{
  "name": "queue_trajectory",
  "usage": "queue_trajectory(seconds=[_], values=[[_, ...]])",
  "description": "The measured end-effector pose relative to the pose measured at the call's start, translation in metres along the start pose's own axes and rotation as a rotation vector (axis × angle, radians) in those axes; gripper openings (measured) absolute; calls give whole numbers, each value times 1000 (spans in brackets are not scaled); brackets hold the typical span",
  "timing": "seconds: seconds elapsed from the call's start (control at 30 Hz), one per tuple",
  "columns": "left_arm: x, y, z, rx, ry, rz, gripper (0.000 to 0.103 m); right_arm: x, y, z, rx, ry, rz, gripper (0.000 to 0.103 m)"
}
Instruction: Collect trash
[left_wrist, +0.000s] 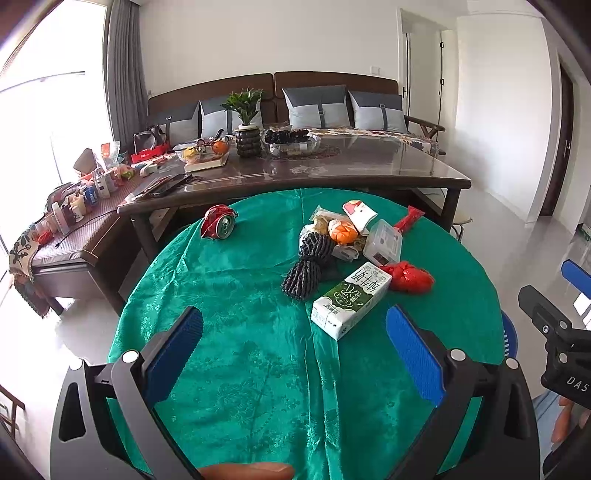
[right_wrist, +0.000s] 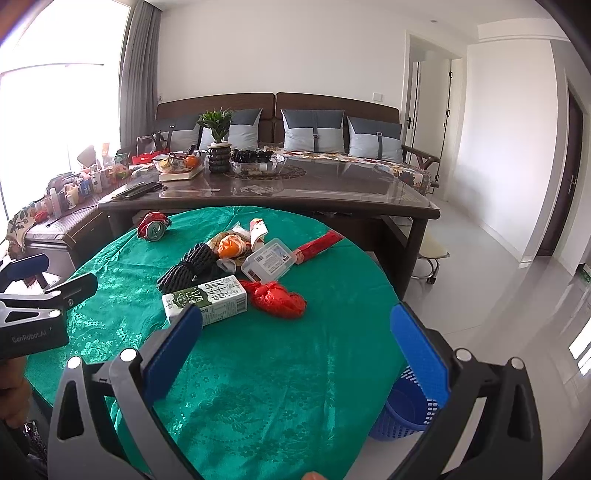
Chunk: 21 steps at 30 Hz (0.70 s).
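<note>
With both the left tool (left_wrist: 295, 343) and right tool (right_wrist: 295, 341) spread and holding nothing above the table (right_wrist: 258, 387), the right should straddle the milk carton (right_wrist: 207, 302) across its narrow sides, then carry it to the blue basket (right_wrist: 400, 413) beside the table

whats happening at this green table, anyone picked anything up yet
Not yet. A person holds the left gripper and right gripper over the green tablecloth, both with jaws open and empty. The trash is untouched: a milk carton, crushed red can, red bag and plastic box. A blue basket waits beside the table.
</note>
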<state>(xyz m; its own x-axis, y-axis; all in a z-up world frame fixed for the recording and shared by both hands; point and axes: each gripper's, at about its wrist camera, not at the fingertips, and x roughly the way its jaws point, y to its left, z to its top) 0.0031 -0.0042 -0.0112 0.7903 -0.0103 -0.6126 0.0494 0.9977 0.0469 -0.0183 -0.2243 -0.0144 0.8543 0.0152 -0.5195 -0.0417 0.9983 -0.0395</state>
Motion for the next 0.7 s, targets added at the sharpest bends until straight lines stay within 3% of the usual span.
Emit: queue_trajectory(seconds=[0.7], values=[[6, -1, -4, 6, 11, -1, 98, 3, -1, -4, 1, 5, -1, 98]])
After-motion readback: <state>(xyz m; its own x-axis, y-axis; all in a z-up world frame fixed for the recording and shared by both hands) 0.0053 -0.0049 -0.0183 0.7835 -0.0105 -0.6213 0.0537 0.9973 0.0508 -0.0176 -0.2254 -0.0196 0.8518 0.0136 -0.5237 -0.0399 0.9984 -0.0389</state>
